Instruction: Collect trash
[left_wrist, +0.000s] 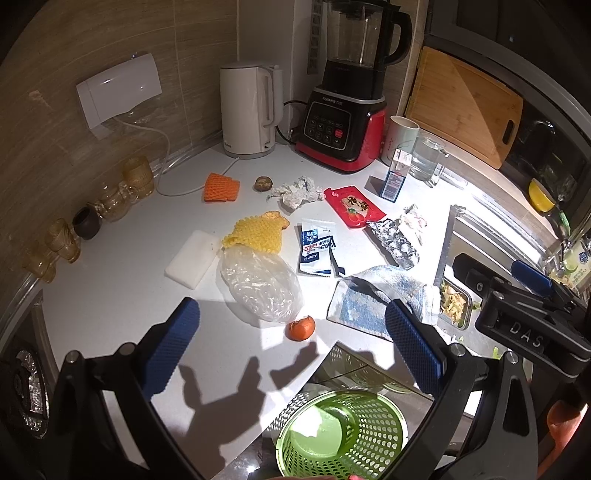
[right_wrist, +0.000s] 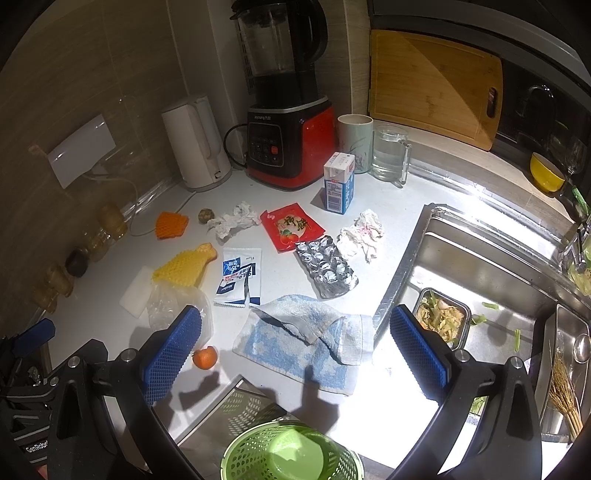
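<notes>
Litter is strewn over the white counter (left_wrist: 110, 295): a clear plastic bag (left_wrist: 260, 284), yellow foam net (left_wrist: 258, 232), orange foam net (left_wrist: 221, 188), crumpled tissue (left_wrist: 299, 192), red snack wrapper (left_wrist: 354, 206), alcohol-wipe sachet (left_wrist: 318, 251), foil blister tray (left_wrist: 395, 243), orange peel (left_wrist: 301, 328) and a milk carton (right_wrist: 339, 182). A green perforated bin (left_wrist: 340, 435) stands below the counter's front edge. My left gripper (left_wrist: 291, 347) hovers open above the peel. My right gripper (right_wrist: 295, 347) is open over the blue towel (right_wrist: 306, 343).
A white kettle (left_wrist: 251, 110), red blender (left_wrist: 343, 122), mug (left_wrist: 400, 138) and glass jug (right_wrist: 389, 153) line the back wall. Amber glasses (left_wrist: 62, 240) stand along the left edge. The sink (right_wrist: 498, 266) at right holds a tray of food scraps (right_wrist: 441, 317). A cutting board (right_wrist: 432, 85) leans behind.
</notes>
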